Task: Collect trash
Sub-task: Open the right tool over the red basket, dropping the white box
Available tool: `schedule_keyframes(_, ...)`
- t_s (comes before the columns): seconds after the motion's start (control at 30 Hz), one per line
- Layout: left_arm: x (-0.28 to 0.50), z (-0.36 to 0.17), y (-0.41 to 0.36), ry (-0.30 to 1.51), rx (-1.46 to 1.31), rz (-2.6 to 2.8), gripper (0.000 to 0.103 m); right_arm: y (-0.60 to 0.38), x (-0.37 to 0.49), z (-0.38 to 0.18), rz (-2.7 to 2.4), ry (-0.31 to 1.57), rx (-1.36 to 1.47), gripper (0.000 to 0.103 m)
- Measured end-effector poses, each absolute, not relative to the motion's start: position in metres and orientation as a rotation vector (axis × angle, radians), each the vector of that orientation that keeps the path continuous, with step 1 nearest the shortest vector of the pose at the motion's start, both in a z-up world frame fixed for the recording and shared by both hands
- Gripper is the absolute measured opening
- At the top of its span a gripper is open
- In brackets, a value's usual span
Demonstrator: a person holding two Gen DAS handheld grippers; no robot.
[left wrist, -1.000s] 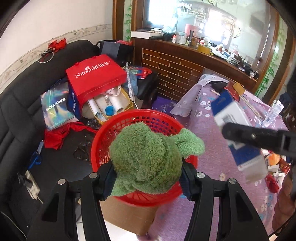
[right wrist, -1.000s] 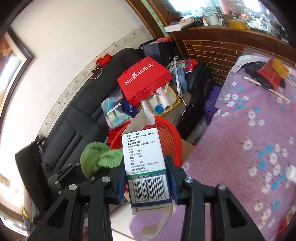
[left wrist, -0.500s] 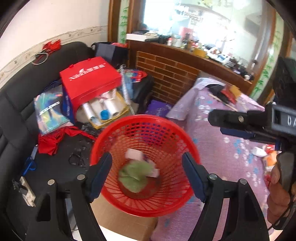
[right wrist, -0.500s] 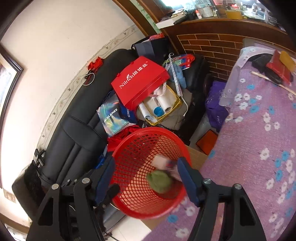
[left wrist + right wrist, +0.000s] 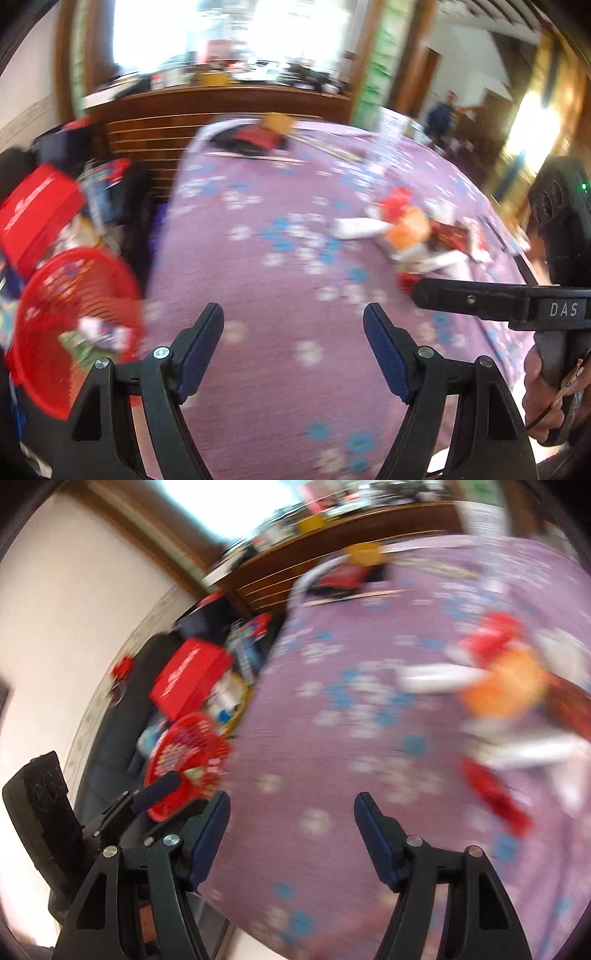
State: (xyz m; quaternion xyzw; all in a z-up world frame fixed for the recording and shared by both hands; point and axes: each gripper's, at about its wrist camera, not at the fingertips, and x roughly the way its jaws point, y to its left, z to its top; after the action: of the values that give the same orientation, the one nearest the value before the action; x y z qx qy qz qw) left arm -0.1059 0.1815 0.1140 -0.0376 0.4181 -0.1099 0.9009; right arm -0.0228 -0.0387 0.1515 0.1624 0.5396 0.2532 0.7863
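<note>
both tools empty, swinging toward the trash pile

the left tool [image 5: 293, 317] is released, jaws standing wide with only the purple flowered cloth of the table [image 5: 258, 387] between them. the right tool [image 5: 291, 805] is the same: spread apart, nothing gripped. both sets of jaws have just been opening, and no item sits between either pair now.

the task's things are in two places. the red basket [image 5: 48, 295] stands off the table's left edge, with a green lump and some paper scraps inside. the remaining trash pile [image 5: 410, 232] lies on the far right part of the table, well apart from both tools: red wrappers, an orange packet and a white tube [image 5: 436, 675], all smeared by motion blur.

the risks, as i judge them: the two tools are close, the right one crossing the left wrist view, so reaching into the same small heap could make them knock each other. the pieces overlap, so a closing grip may catch two at once or push light wrappers off the table edge. a fast approach would make aim poor.

the white tube lies flat, its long axis running roughly left to right across the table in both views; which end is its cap i cannot tell through the blur.
</note>
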Motion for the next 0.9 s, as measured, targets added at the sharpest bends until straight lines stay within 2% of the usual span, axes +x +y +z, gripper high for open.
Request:
schedule_keyframes(0.17, -0.088, 0.114, 0.089, 0.879, 0.097, -0.403, 0.077, -0.143, -0.039, 0.148, 0.35, 1.124, 0.438, 0.074)
schedule_keyframes(0.37, -0.046, 0.096, -0.002, 0.925, 0.249, -0.516, 0.077, -0.22, -0.058, 0.142, 0.226, 1.11, 0.508, 0.074)
schedule_keyframes(0.57, -0.013, 0.066, -0.049, 0.965, 0.412, -0.479, 0.076, -0.27, -0.065, 0.138, 0.193, 1.083, 0.564, 0.074)
schedule_keyframes(0.6, -0.008, 0.061, -0.053, 0.973, 0.439, -0.47, 0.074, -0.278, -0.062, 0.136, 0.191, 1.083, 0.57, 0.074)
schedule_keyframes(0.67, 0.001, 0.05, -0.06, 0.994, 0.486, -0.446, 0.065, -0.293, -0.06, 0.132, 0.189, 1.082, 0.581, 0.074)
schedule_keyframes(0.73, 0.007, 0.044, -0.067, 0.993, 0.514, -0.429, 0.063, -0.302, -0.051, 0.131, 0.19, 1.078, 0.583, 0.074)
schedule_keyframes(0.77, 0.01, 0.041, -0.069, 0.998, 0.523, -0.421, 0.058, -0.307, -0.047, 0.132, 0.188, 1.073, 0.573, 0.074)
schedule_keyframes(0.9, 0.014, 0.038, -0.076, 0.992, 0.534, -0.399, 0.05, -0.321, -0.011, 0.138, 0.162, 1.052, 0.504, 0.074)
